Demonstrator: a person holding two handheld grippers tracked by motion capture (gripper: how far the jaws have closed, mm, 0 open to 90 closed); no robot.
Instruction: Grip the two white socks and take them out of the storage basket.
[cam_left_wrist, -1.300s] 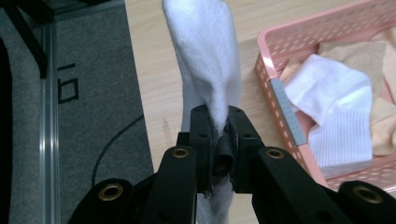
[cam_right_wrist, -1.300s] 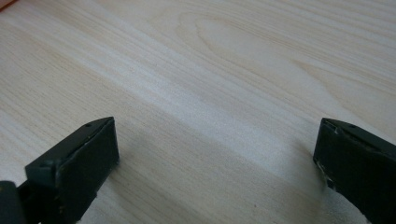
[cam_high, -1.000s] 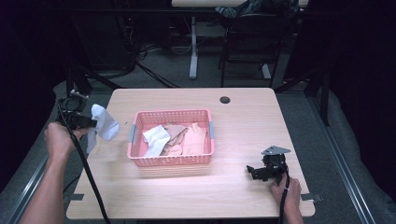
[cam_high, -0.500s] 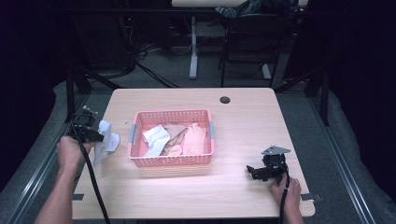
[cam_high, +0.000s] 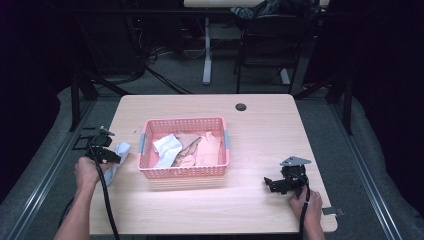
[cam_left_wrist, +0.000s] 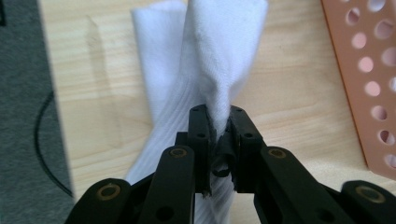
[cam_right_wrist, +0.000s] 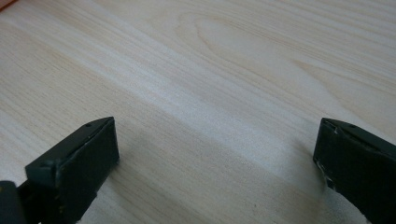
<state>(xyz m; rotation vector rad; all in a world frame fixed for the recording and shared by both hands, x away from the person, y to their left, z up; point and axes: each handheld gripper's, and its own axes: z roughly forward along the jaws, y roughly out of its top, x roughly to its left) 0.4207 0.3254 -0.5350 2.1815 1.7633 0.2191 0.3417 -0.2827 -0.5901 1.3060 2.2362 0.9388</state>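
White ribbed cotton sock (cam_left_wrist: 219, 60), soft and limp, is pinched mid-length, probably, by left gripper (cam_left_wrist: 217, 140); right gripper (cam_right_wrist: 215, 158) gapes empty.

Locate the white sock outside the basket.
High view: white sock on the table's left edge, pinched in the left tongs, just left of the pink basket.
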